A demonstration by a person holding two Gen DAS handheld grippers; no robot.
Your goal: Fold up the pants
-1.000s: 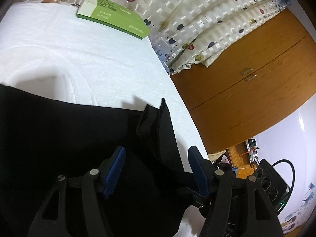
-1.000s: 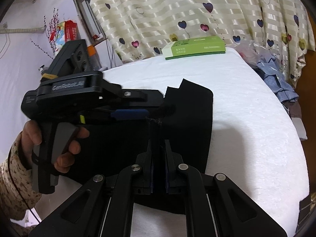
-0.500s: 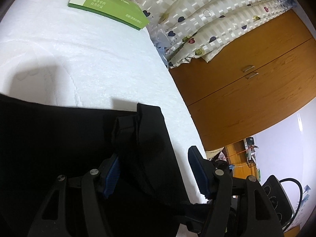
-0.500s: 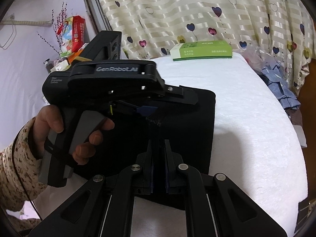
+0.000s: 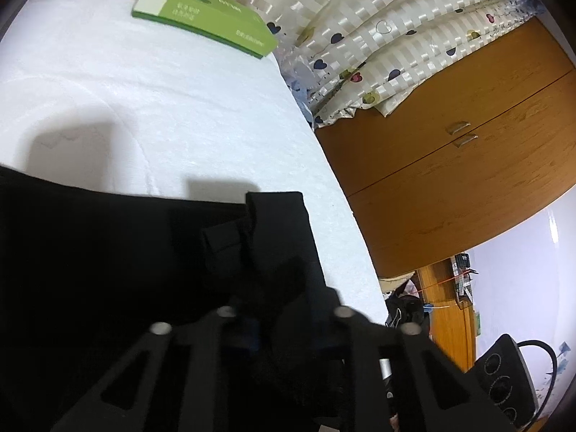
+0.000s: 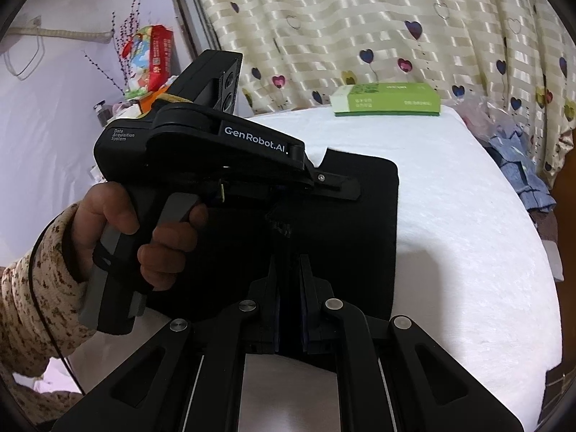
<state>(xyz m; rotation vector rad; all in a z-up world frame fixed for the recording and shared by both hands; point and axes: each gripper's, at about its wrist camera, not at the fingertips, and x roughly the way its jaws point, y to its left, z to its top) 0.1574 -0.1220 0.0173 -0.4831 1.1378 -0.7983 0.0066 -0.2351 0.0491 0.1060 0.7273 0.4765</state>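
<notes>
Black pants (image 5: 108,252) lie on the white bed; they show in the right wrist view (image 6: 360,223) as a flat dark panel. My left gripper (image 5: 277,309) has closed on a raised fold of the pants near their right edge; its blue pads are hidden in the cloth. It shows from the side in the right wrist view (image 6: 334,187), held by a hand. My right gripper (image 6: 289,288) is shut on the near edge of the pants, the cloth pinched between its fingers.
A green box (image 5: 205,25) lies at the far edge of the white bed (image 5: 180,108), also in the right wrist view (image 6: 388,99). Heart-pattern curtains (image 6: 360,28) hang behind. A wooden cabinet (image 5: 468,151) stands right of the bed. Blue clothes (image 6: 522,176) lie beside it.
My left gripper moved forward over the raised fold of pants and shut on it; its blue pads were apart before. The right gripper stayed shut on the pants' edge.
</notes>
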